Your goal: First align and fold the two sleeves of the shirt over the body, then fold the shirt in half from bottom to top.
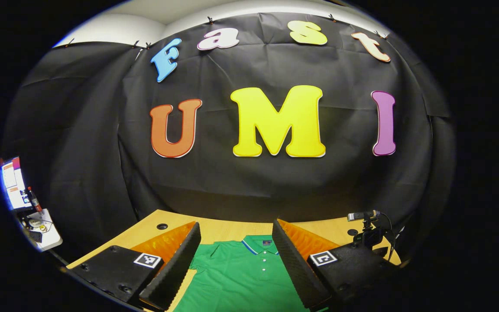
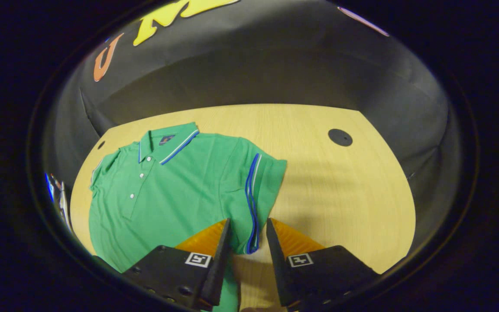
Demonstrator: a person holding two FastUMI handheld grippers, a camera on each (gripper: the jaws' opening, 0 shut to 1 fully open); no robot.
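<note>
On the table point(image 2: 340, 182), shirt point(image 2: 180, 186) sleeve cuff point(image 2: 253, 208) sits between R gripper point(image 2: 248, 242) fingers, seemingly ungripped.

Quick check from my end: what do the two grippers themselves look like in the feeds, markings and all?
The left gripper has a black body with two wedge-shaped fingers, ribbed on their inner faces. A square black-and-white tag sits on each finger base. The right gripper is built alike: black blocks, tapering fingers, and a square marker on each side. No cables or sleeves are visible on either.

1 shirt point(image 2: 176, 190) with 3 buttons point(image 2: 140, 175) and 1 table point(image 2: 345, 190) lie beyond the fingers; 2 holes point(image 2: 340, 137) pierce the table; 1 webcam point(image 1: 363, 215).
</note>
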